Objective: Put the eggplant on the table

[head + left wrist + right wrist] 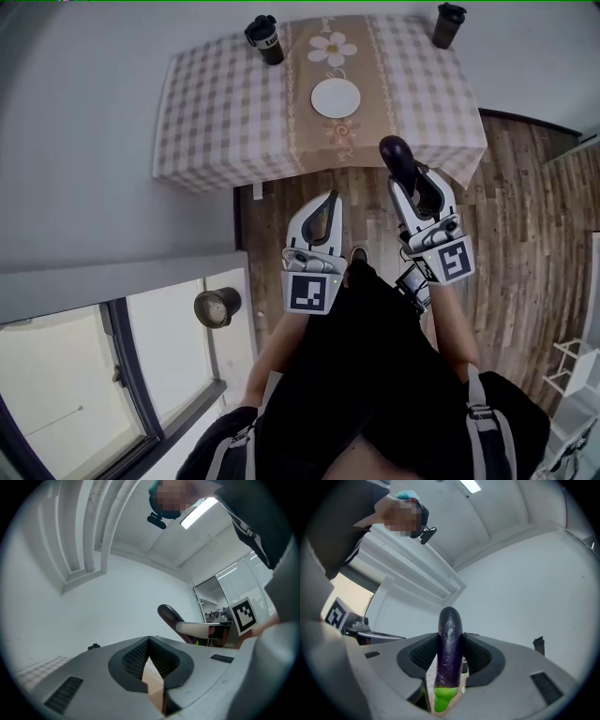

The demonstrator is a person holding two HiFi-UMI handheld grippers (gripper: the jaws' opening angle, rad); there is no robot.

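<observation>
One eggplant point(449, 639), clamped along right hand-held gripper point(412, 184), tip toward table point(216, 103), left hand-held gripper point(330, 200) closed.

Head view: camera on the person's head, facing steeply down from well above the worktop point(216, 112), left tool point(326, 202) and right tool point(410, 183). Tool views: each camera sits close behind its own jaws, facing along them toward wall and ceiling; each catches the other tool at its edge.
</observation>
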